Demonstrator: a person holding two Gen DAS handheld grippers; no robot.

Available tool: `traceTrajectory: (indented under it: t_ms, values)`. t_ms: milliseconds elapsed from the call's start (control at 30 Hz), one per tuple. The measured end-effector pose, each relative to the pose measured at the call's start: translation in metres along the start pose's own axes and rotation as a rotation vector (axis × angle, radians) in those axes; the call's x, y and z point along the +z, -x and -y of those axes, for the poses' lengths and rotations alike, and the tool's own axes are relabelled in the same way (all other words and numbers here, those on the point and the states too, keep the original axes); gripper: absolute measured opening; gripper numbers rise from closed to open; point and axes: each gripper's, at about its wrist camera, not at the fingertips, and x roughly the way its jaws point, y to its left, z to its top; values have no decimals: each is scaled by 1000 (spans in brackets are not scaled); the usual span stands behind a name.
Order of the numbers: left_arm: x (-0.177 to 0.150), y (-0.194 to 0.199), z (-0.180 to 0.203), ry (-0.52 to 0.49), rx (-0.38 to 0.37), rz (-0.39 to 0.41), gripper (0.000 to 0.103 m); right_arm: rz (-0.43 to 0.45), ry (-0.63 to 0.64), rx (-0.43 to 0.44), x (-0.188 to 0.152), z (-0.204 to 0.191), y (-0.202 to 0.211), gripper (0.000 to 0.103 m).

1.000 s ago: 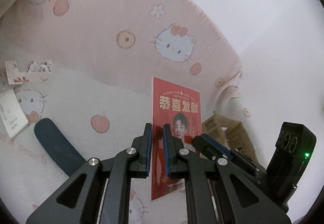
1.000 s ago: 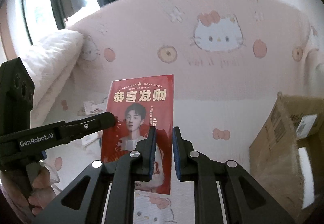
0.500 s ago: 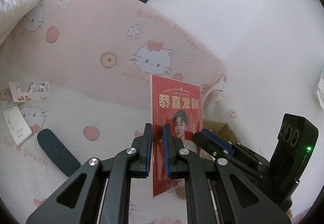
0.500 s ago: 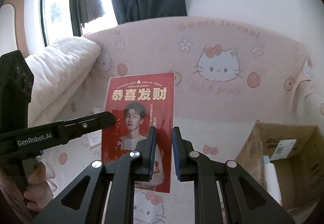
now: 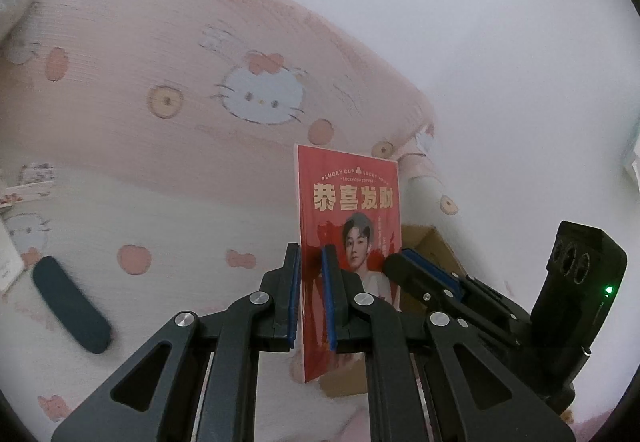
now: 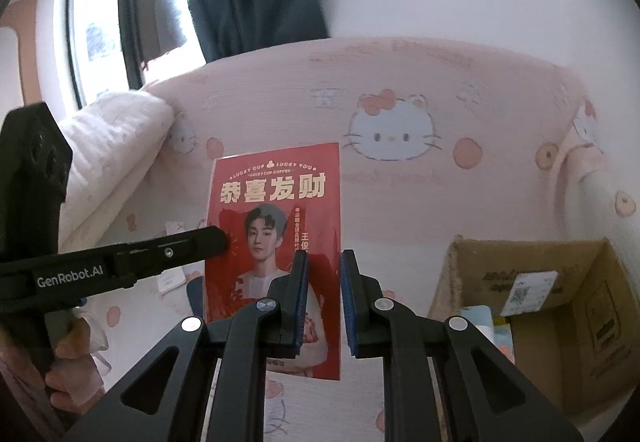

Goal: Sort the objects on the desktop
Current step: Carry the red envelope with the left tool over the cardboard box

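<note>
I see the bed [image 6: 460, 202] filling both views, its pink cat-print cover rising behind everything I hold. The box [image 6: 568, 306], open cardboard, sits at four o'clock in the right view with small items inside; in the left view only a corner of it [image 5: 430, 246] shows behind the card.

The card [image 6: 276, 242], red with gold characters and a portrait, stands upright and lifted clear of the cover, near centre in both views [image 5: 352, 234]. I am gripping it with both tools at once. My left gripper [image 5: 311, 298] is pinched narrow on the card's left edge, pointing slightly downward. In the right view it [image 6: 216, 240] reaches in level from nine o'clock, its tip on the card's left edge, a hand [image 6: 74, 370] wrapped round its handle at eight o'clock. My right gripper [image 6: 323, 302] has its pads narrow at the card's lower right edge, clamped on it; in the left view it [image 5: 400, 262] comes in from four o'clock onto the card's right side.

A dark case [image 5: 70, 304] lies flat on the cover at eight o'clock in the left view, well apart from the card.
</note>
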Motion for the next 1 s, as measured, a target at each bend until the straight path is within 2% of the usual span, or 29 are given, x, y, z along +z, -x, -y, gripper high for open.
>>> traceTrajectory:
  t_ms: [300,633,833,1000]
  values:
    - [-14,-69,50,-54,-79,-91,11,-38,-85,-80,-6,79,19,13]
    - [-3,-137,104,-49,-206,-233,12,-56,-169,-190,-16,156,49,13]
    - [-4,-177,122,-71,-229,-308,12,-91,-202,-238,-25,196,56,13]
    - [-7,-216,135,-60,-256,-419,12,-127,-261,-277,-35,230,56,13]
